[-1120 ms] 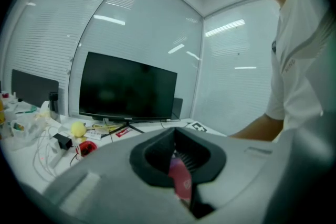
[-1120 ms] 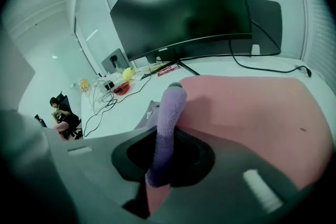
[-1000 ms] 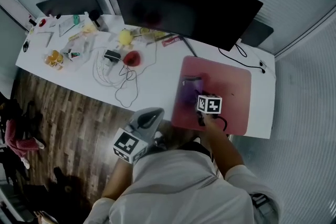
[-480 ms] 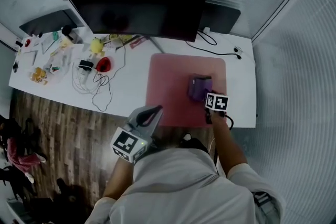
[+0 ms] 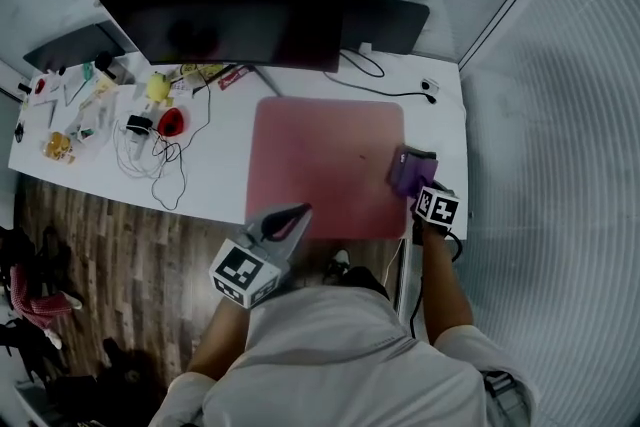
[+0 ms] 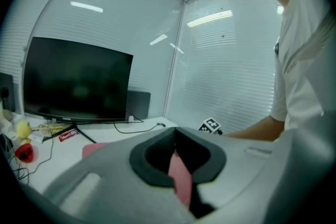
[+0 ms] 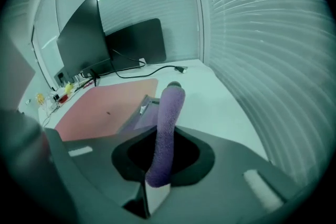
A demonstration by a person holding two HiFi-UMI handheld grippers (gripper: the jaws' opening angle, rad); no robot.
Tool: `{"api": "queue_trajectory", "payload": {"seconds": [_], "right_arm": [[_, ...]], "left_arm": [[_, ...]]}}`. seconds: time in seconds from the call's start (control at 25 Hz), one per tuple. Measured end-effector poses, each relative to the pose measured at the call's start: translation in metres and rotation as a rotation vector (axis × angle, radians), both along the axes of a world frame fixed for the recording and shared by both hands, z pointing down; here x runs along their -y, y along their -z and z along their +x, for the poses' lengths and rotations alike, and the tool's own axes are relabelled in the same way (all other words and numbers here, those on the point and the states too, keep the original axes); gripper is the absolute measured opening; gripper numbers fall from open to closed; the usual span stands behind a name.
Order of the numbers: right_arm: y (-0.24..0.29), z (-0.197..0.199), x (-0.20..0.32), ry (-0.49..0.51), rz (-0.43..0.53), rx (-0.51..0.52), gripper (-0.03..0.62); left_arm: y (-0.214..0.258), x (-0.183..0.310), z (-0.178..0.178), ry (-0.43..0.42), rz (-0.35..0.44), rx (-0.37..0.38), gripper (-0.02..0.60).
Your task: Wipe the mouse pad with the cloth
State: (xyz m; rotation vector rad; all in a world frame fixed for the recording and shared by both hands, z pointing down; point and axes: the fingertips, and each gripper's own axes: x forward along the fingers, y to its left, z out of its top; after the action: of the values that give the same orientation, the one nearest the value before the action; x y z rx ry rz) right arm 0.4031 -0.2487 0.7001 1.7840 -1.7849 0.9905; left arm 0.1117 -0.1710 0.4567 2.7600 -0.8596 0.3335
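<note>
A pink mouse pad [image 5: 320,165] lies on the white desk [image 5: 215,180] in front of the monitor. My right gripper [image 5: 420,187] is shut on a purple cloth [image 5: 408,173], which sits at the pad's right edge, partly over the bare desk. From the right gripper view the cloth [image 7: 169,107] stands up folded between the jaws of that gripper [image 7: 156,131], with the pad [image 7: 105,105] stretching to the left. My left gripper [image 5: 297,211] is shut on nothing and hangs just off the desk's front edge, near the pad's front left corner.
A large dark monitor [image 5: 220,10] stands behind the pad, with a smaller dark screen [image 5: 385,23] and a black cable [image 5: 390,87] to its right. Small clutter, a red object [image 5: 170,122] and white cords [image 5: 150,155] fill the desk's left. A slatted wall [image 5: 540,165] runs along the right edge.
My right gripper has dragged the purple cloth across the pad from its left part to its right edge. The left gripper has stayed put.
</note>
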Motion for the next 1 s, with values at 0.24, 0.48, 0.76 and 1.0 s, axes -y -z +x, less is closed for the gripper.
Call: {"api": "queue_trajectory", "payload": {"seconds": [0.24, 0.48, 0.76, 1.0], "right_arm": [[0.02, 0.018, -0.025, -0.102, 0.043, -0.003, 0.049], [0.075, -0.068, -0.025, 0.018, 0.16, 0.051, 0.049], [0.112, -0.269, -0.008, 0.319, 0.181, 0.187, 0.049], [0.099, -0.437, -0.012, 0.528, 0.13, 0.269, 0.049]], "left_arm": [[0.0, -0.003, -0.021, -0.004, -0.005, -0.022, 0.002], [0.004, -0.006, -0.082, 0.02, -0.014, -0.041, 0.002], [0.008, -0.022, -0.179, 0.102, -0.014, -0.068, 0.002], [0.002, -0.045, -0.271, 0.194, -0.026, -0.082, 0.002]]}}
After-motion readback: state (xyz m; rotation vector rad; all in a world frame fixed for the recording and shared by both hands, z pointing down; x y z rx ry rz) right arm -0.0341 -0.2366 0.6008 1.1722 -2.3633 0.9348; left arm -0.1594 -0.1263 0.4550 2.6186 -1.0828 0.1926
